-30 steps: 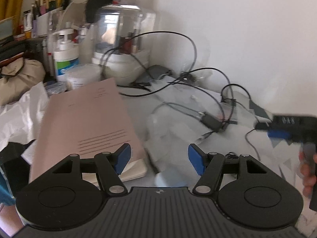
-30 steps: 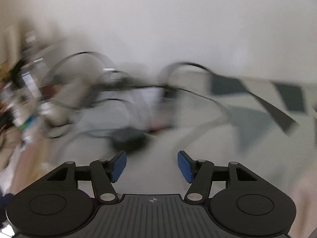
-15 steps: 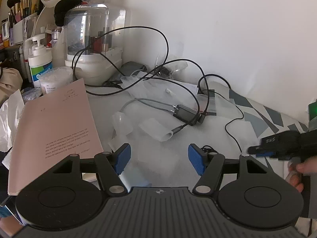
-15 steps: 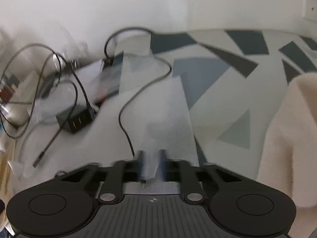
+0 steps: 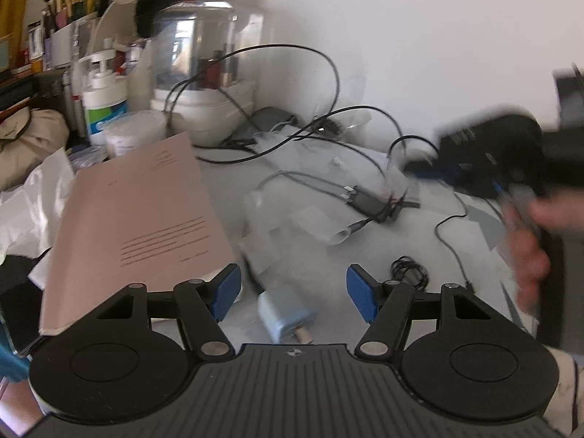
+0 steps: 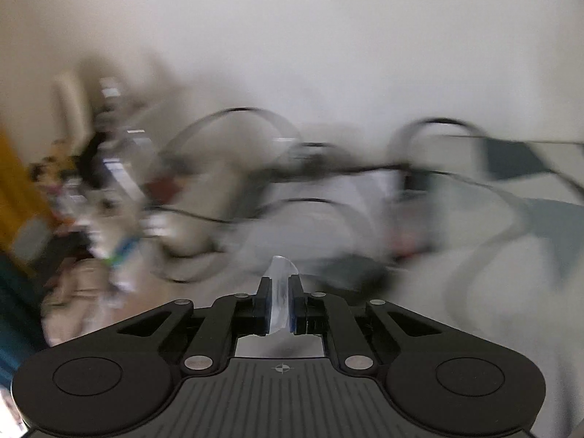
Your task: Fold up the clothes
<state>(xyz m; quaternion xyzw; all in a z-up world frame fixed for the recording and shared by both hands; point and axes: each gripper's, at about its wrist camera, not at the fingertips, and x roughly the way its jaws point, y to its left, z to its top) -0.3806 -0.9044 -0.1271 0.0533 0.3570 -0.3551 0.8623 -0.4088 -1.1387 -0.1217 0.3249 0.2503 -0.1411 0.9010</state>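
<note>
Since half a second ago our right claw (image 6: 280, 301) has lifted off the patterned surface and swung toward the cluttered corner, its view now streaked with motion, and it has come away pinching a thin strip of clear plastic film (image 6: 279, 277) between its narrow jaws. Our left claw (image 5: 294, 292) has shifted only slightly; it hangs wide and empty above the tabletop (image 5: 365, 255), just in front of the black charger (image 5: 368, 202), which we take as our landmark. Left of the charger lies the pink paper (image 5: 138, 211); nearer to us than the charger sits a small pale blue adapter (image 5: 286, 315); right of it the other gripper and a hand (image 5: 529, 241) pass as a blur. We see no garment in either current view, so we cannot say where the clothes are. We judge that folding has not begun: this looks like clearing rubbish from the work area. The next move calls for dropping the film somewhere out of the way, then turning back to find the clothing. Behind the charger the bottles and clear jar are soft-edged, and the right view is too smeared to name anything beyond cables.
</note>
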